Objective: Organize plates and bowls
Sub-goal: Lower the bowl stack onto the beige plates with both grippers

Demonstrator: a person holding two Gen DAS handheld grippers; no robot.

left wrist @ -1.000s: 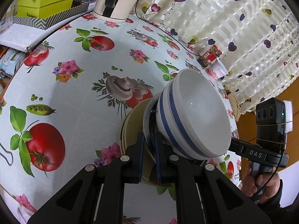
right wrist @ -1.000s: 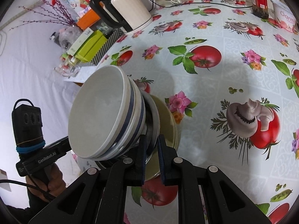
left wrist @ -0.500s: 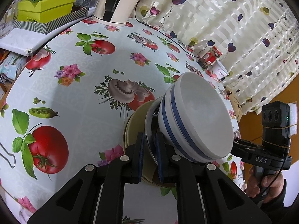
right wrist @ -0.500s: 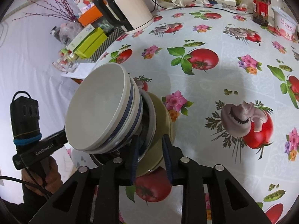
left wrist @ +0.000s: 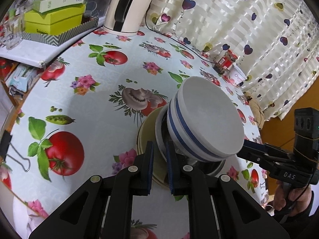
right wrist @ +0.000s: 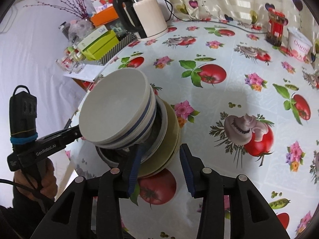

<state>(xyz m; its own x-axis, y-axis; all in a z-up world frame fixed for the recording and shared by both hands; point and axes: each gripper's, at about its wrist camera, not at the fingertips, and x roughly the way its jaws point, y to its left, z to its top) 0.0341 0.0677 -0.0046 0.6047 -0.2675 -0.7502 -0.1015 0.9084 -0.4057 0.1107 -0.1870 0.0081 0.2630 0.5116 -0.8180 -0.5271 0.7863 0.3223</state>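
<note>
Best to back the wide-open right gripper (right wrist: 161, 167) straight off the stack (left wrist: 191, 131) on the table (left wrist: 95, 107) (left gripper (left wrist: 159, 165) pinching its plate rim), no nudging.

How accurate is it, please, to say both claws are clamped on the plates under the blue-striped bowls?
Not quite: only the left claw is clamped on the plates under the blue-striped bowls; the right wrist view shows the right claw open.
</note>
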